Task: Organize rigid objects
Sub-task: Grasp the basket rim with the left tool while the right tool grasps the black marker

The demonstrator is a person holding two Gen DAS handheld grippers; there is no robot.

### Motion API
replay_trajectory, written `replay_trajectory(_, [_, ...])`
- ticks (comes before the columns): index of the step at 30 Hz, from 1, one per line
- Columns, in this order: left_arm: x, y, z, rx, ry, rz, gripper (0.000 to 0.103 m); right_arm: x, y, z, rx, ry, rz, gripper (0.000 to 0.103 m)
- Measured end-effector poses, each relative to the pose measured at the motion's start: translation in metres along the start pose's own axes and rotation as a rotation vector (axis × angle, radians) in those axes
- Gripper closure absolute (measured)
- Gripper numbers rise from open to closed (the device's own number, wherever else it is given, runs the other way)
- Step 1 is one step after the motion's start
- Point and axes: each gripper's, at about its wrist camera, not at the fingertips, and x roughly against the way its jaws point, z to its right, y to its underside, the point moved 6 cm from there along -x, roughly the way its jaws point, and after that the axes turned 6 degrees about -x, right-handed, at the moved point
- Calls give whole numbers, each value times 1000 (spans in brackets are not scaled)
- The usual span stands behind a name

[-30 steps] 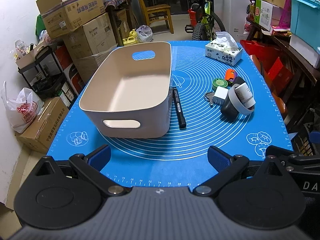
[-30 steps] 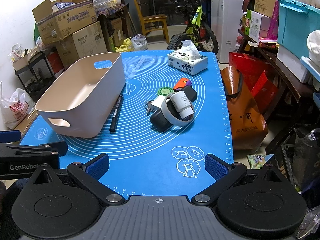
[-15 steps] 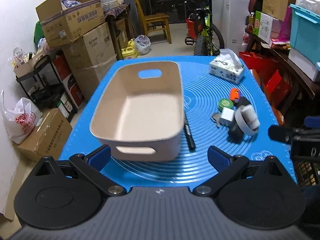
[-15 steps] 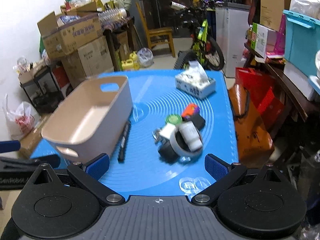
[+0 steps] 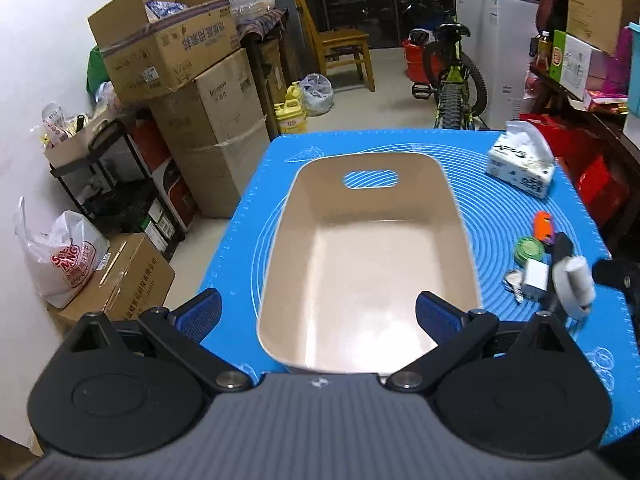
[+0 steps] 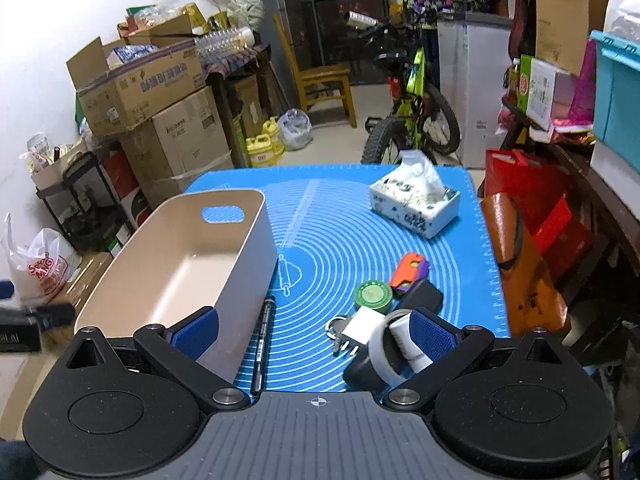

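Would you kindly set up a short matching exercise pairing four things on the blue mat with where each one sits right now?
Things:
1. marker pen
2. tissue box
3. green round tin
4. beige bin

Places:
A. far right part of the mat
B. left side of the mat, nothing inside it
C. lying along the bin's right wall
D. in the small cluster, next to the orange item

Pairs: 1-C, 2-A, 3-D, 4-B

home storeroom: stacked cartons [image 5: 188, 80], bicycle [image 6: 416, 112]
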Motion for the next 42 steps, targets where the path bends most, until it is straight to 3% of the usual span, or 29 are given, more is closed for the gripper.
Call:
replay_trajectory(7, [-38, -10, -23, 21, -5, -17, 1, -41, 8, -7, 38, 28, -62, 2])
replay_trajectory(16, [-100, -6, -46, 21, 9, -111, 2, -96, 27, -19, 147, 46, -173, 3])
replay_trajectory(24, [-134, 7, -61, 31, 31, -178, 2, -145, 34, -36, 185, 29, -263, 15])
replay_trajectory(27, [-141, 16, -64, 41, 56, -212, 13, -157, 35, -36, 174, 25, -280, 25])
replay_trajectory(30, [-147, 21, -67, 46, 65, -237, 13, -167, 40, -33, 164, 18, -322, 25])
replay_trajectory(35, [-150, 25, -68, 47, 77, -245, 16, -173, 47, -38, 204, -36, -366, 29])
replay_trajectory(42, [-157, 31, -61, 26, 94, -278, 32, -186, 50, -35, 189, -183, -424, 32])
